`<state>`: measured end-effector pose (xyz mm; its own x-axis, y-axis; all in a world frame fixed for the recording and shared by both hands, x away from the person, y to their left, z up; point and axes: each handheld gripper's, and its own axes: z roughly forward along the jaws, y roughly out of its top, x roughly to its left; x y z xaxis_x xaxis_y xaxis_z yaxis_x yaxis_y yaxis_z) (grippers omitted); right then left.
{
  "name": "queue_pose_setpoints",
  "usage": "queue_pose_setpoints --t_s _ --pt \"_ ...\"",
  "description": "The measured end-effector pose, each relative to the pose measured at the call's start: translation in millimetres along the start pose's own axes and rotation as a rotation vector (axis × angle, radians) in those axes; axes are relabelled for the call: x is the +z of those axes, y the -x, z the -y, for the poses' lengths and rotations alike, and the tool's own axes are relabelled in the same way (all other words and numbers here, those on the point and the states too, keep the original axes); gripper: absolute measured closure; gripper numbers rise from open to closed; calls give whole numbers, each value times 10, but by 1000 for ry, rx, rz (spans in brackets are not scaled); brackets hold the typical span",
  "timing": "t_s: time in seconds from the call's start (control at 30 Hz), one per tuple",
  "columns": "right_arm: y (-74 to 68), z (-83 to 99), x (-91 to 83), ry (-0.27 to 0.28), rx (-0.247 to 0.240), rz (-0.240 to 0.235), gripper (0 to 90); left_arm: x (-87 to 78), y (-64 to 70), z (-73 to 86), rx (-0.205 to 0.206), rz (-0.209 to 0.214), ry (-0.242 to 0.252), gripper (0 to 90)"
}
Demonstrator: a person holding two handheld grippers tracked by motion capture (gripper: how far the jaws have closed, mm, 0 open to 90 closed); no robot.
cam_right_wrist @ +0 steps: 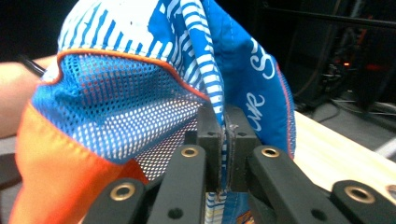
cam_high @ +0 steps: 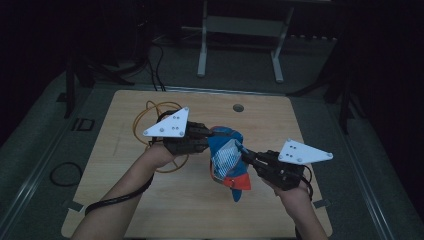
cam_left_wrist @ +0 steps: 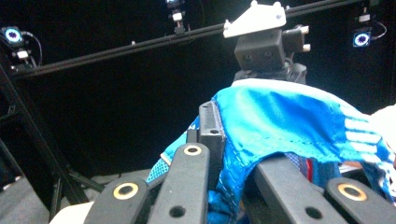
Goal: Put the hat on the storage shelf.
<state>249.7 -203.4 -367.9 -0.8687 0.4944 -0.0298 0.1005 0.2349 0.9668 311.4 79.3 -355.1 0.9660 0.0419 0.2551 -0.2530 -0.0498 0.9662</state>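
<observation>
A blue, white and orange garment (cam_high: 227, 156) with a mesh lining hangs above the wooden table (cam_high: 165, 205), held between both grippers. My left gripper (cam_high: 209, 141) grips its upper left part. In the left gripper view the blue cloth (cam_left_wrist: 289, 116) drapes over the right jaw and hides it, pressed against the left pad of my left gripper (cam_left_wrist: 219, 135). My right gripper (cam_high: 248, 159) holds the garment's right edge. In the right gripper view its jaws (cam_right_wrist: 222, 140) stand closed on a striped hem, with mesh (cam_right_wrist: 121, 107) and an orange panel (cam_right_wrist: 51, 168) to the left.
A yellow cable loop (cam_high: 141, 116) lies on the table behind my left hand. A round hole (cam_high: 238, 107) sits near the far edge. A black cable ring (cam_high: 65, 174) lies on the floor at left. White frame legs (cam_high: 202, 50) stand beyond the table.
</observation>
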Motion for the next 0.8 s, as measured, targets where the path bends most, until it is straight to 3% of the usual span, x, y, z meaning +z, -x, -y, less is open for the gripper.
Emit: queue_pose_setpoints --t_s 0.13,0.23,0.37,0.67,0.7,0.8 --pt "28 -5 -18 -5 5 -2 881 -16 -14 35 -26 2 -18 893" --pt "50 -18 -50 -1 9 -4 882 -31 -8 53 -22 -7 -29 890" --pt "86 -54 -122 14 7 3 883 -85 -18 53 -56 -27 -46 857" --pt "159 -119 -259 31 0 46 884 -174 -9 47 -82 -101 -154 732" --pt "162 -126 -266 31 0 48 884 -196 -1 54 -81 -128 -186 732" --pt "151 -130 -249 23 -10 42 885 -228 4 51 -118 -139 -177 644"
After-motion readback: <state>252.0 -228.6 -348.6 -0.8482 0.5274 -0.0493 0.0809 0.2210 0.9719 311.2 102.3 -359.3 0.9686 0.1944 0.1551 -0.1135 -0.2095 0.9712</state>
